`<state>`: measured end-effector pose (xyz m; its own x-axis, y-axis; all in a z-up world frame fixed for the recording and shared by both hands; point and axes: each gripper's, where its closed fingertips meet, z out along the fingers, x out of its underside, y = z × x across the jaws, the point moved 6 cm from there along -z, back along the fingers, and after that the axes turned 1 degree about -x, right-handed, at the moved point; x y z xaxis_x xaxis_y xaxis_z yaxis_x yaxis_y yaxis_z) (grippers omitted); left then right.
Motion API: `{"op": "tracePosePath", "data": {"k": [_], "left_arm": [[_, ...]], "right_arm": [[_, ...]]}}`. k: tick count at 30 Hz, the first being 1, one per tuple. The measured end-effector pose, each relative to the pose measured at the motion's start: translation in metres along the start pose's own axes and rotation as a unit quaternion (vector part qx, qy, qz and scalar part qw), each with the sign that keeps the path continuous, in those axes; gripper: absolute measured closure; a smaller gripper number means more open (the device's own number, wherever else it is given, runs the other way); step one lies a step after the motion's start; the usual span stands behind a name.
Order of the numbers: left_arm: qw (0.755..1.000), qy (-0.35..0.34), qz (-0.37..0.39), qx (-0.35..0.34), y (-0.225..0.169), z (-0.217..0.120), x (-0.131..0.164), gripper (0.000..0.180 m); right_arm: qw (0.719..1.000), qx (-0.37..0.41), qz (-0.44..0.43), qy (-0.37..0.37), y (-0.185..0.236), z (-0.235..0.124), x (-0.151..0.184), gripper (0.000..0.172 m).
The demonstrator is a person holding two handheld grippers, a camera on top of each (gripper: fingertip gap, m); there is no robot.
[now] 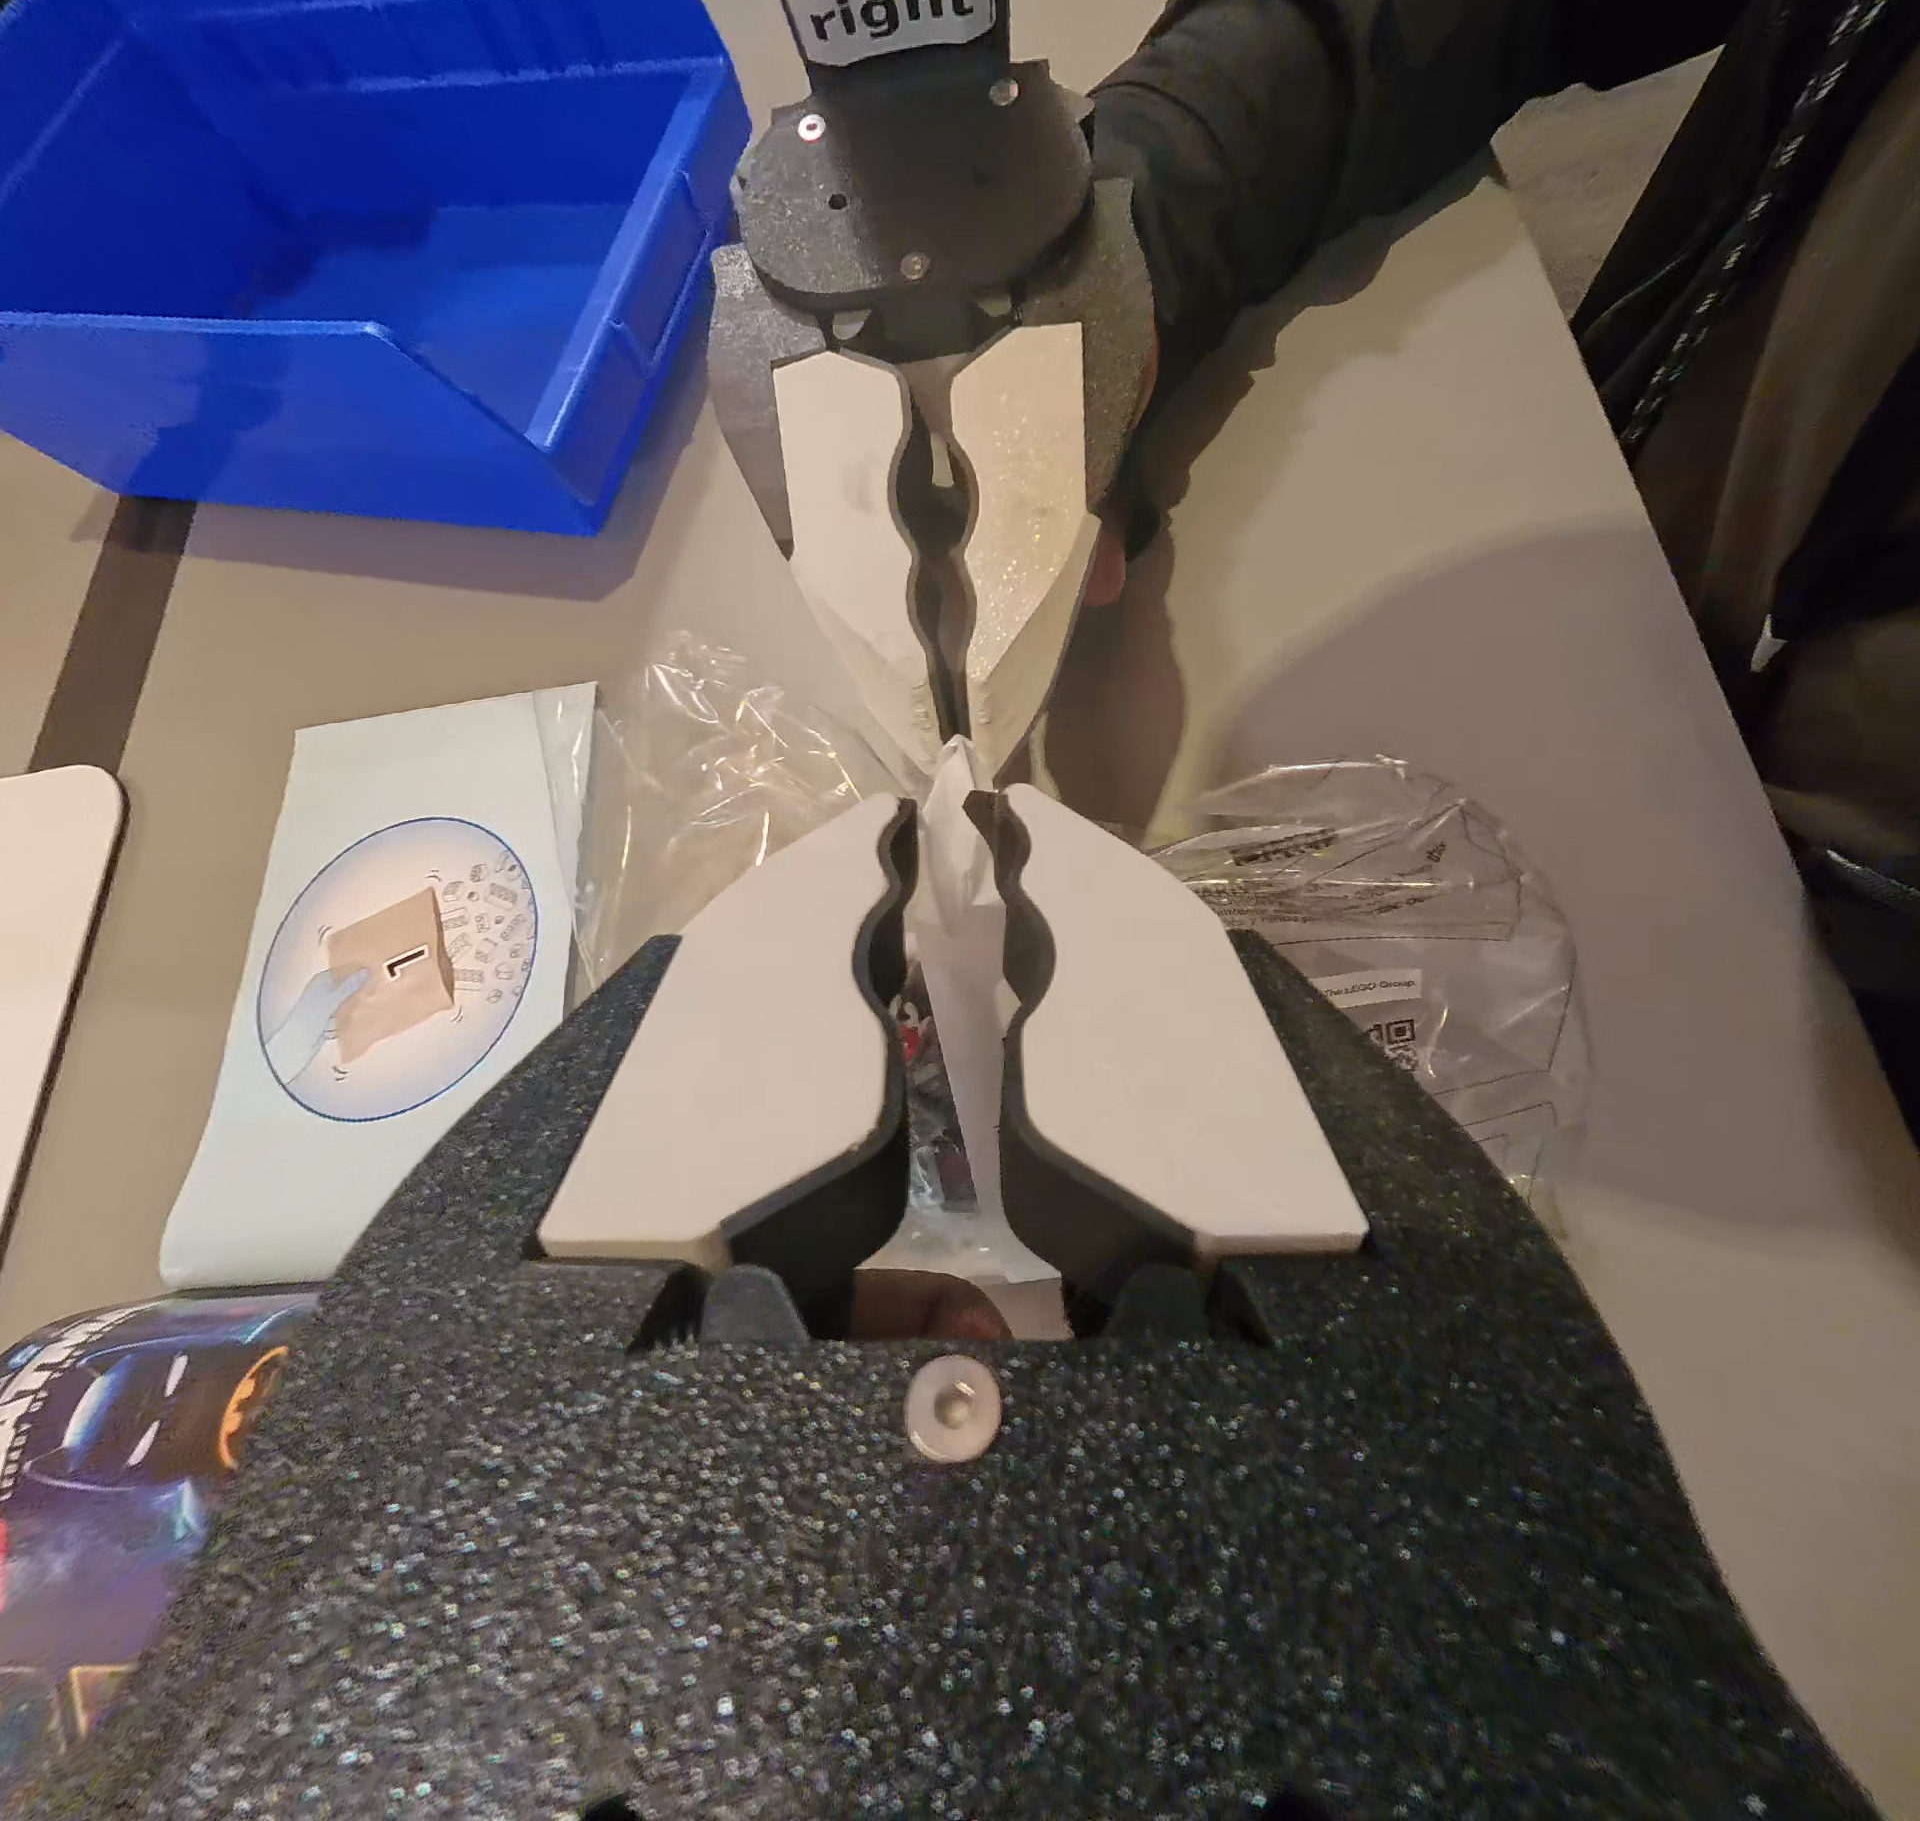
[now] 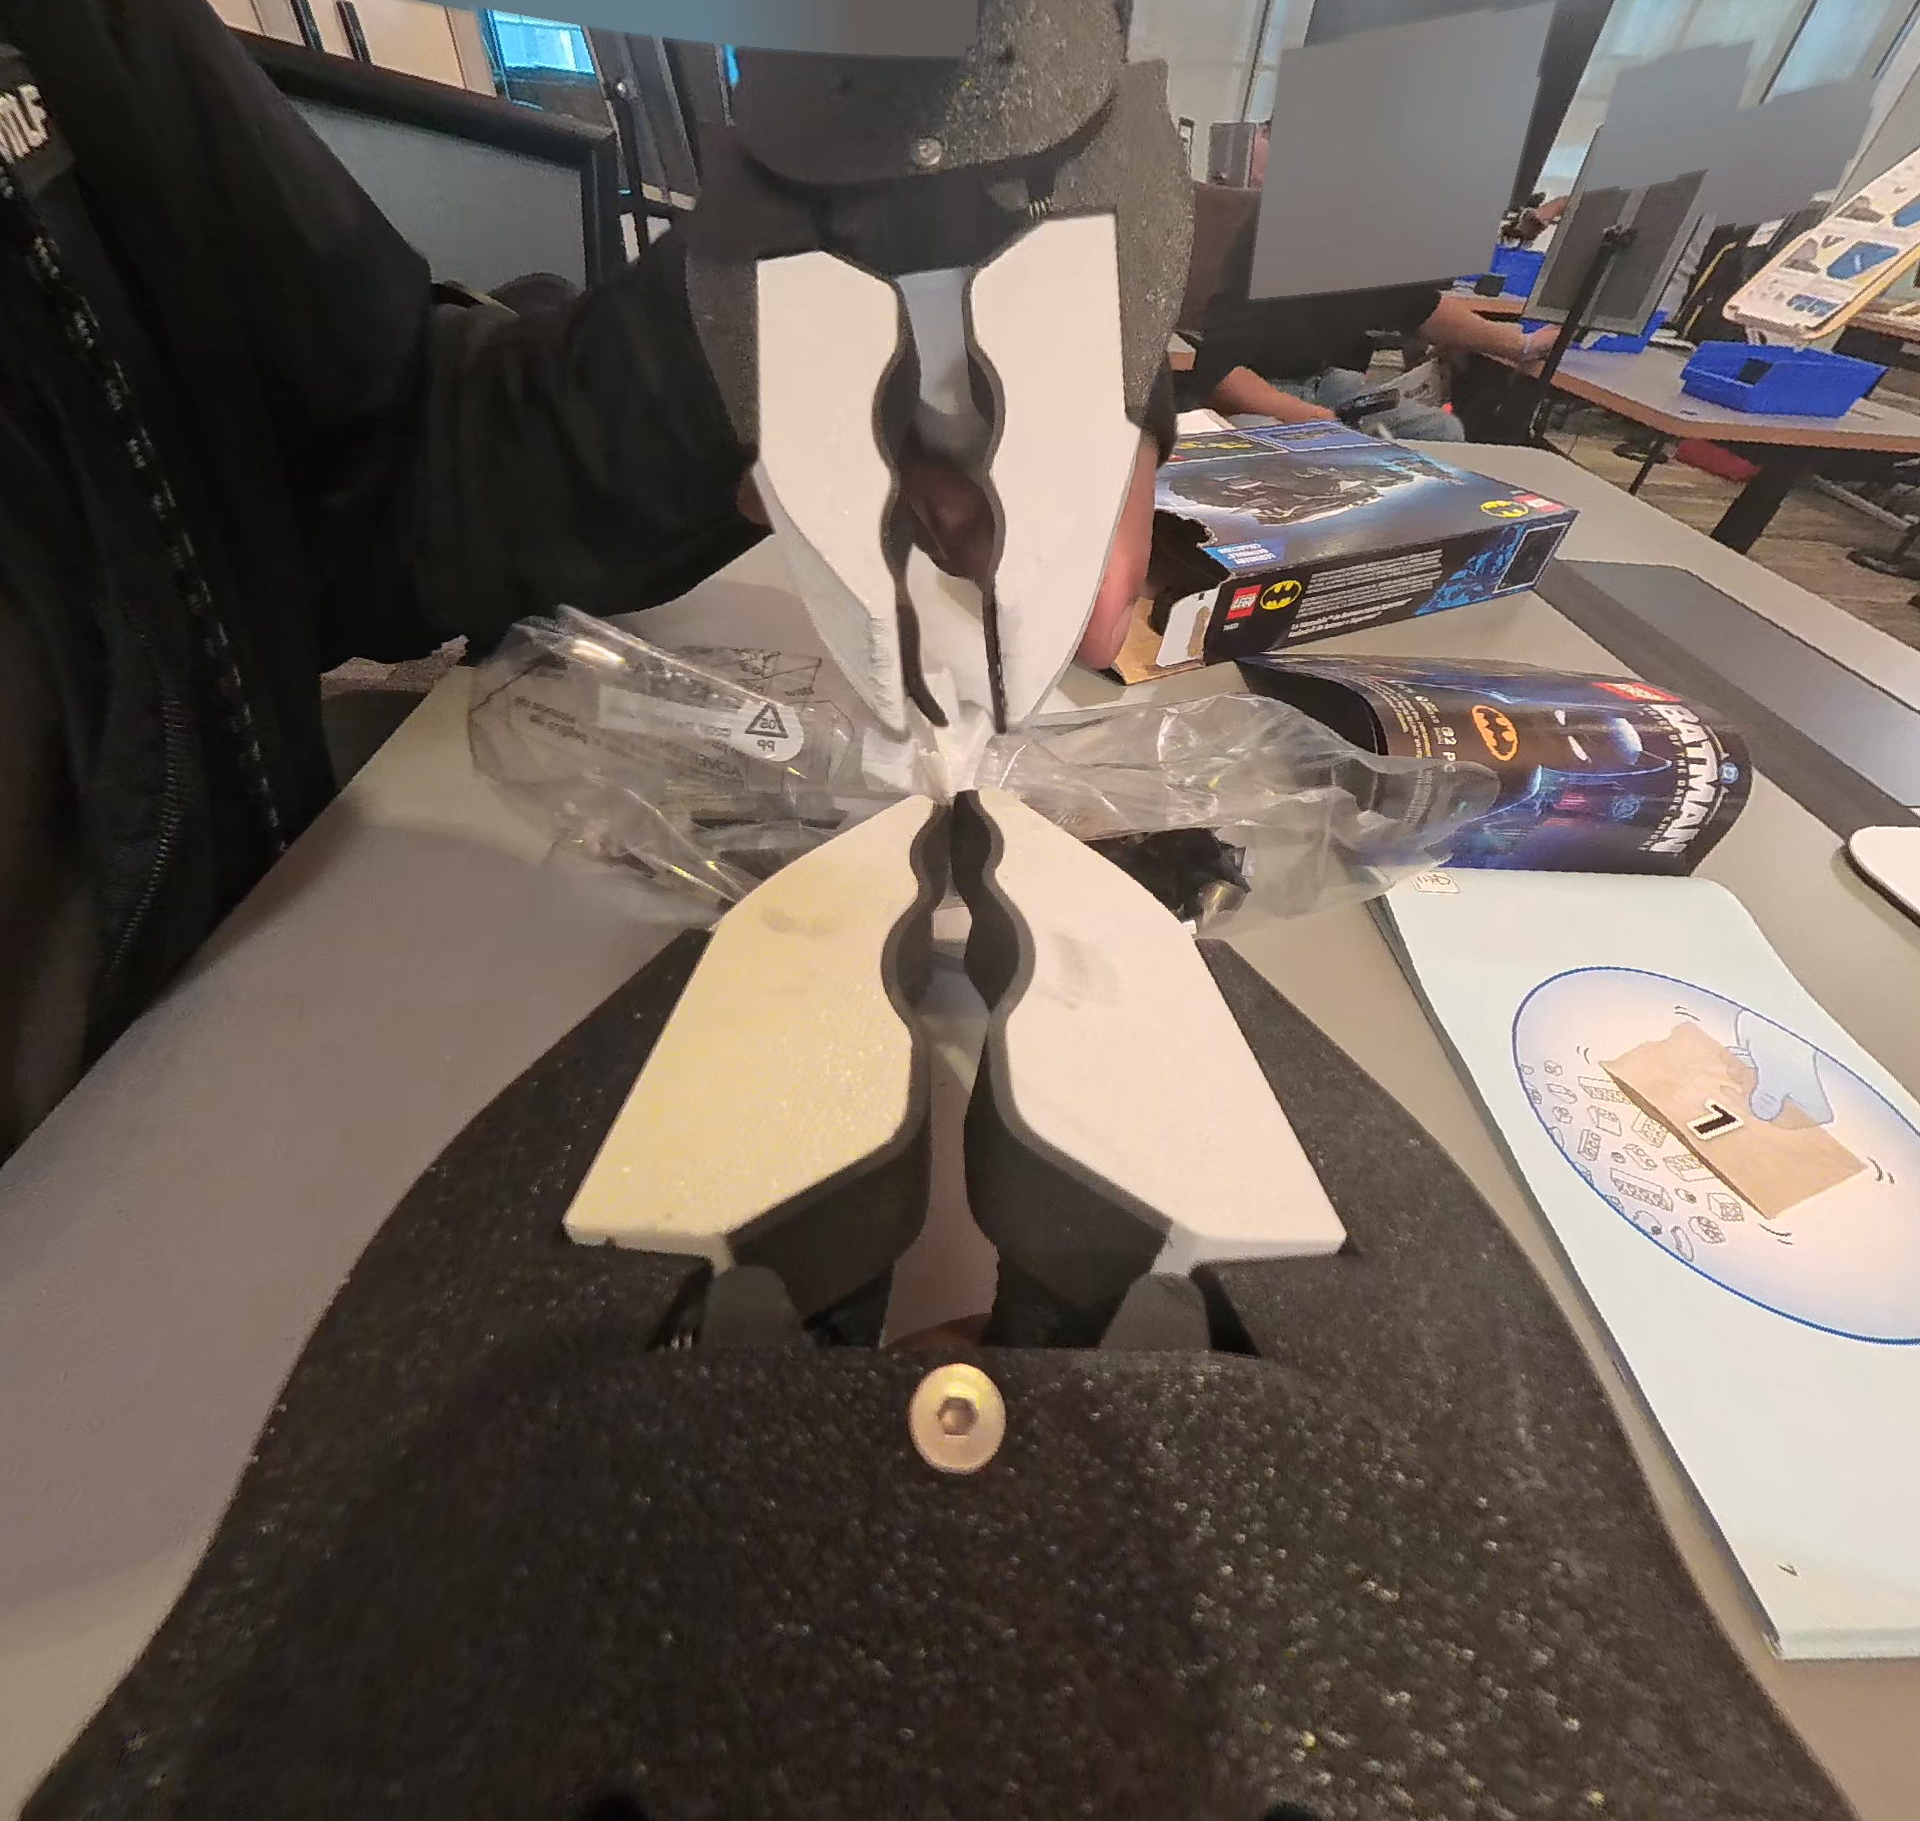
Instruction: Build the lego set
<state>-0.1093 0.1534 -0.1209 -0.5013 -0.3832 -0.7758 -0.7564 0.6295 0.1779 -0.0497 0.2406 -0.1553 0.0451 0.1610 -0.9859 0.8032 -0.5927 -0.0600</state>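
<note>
— What is in front of you?

— A clear plastic bag (image 2: 1195, 774) lies on a grey table (image 2: 312, 1044). Its middle is bunched into a whitish twist, and two hand-held grippers meet nose to nose at that twist.

— What are the grippers doing?

— The right gripper (image 2: 956, 805) is closed. Its fingertips pinch the twisted plastic. The left gripper (image 1: 951, 805) comes at the twist from the opposite side with its fingers a little apart. The bunched plastic fills the space between them. I cannot tell whether they are squeezing it or just standing around it.

— Is the bag open?

— I see no tear or opening. Small dark pieces (image 2: 1195, 857) sit inside the bag, just beside the twist. None lie loose on the table near it.

— What else is around the bag?

— Just beside it lies a pale blue booklet (image 2: 1662, 1096) with a round drawing on its cover. Behind the bag, on the left gripper's side, are a dark printed sleeve (image 2: 1558, 763) and an opened dark box (image 2: 1351, 524). On the right gripper's side, well apart from the bag, stands a blue bin (image 1: 364, 213), and I see nothing in it.
</note>
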Motion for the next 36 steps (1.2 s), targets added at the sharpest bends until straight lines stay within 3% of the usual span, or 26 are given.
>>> {"op": "tracePosePath", "data": {"k": [17, 36], "left_arm": [[0.993, -0.064, -0.053, 0.079, 0.0047, -0.0033, 0.0062, 0.162], [0.991, -0.077, -0.052, 0.094, 0.0070, -0.0031, 0.0090, 0.162]], "right_arm": [[1.000, -0.016, -0.001, -0.005, 0.0033, 0.0001, -0.0007, 0.171], [1.000, -0.018, -0.002, -0.006, 0.0036, -0.0002, -0.0009, 0.171]]}}
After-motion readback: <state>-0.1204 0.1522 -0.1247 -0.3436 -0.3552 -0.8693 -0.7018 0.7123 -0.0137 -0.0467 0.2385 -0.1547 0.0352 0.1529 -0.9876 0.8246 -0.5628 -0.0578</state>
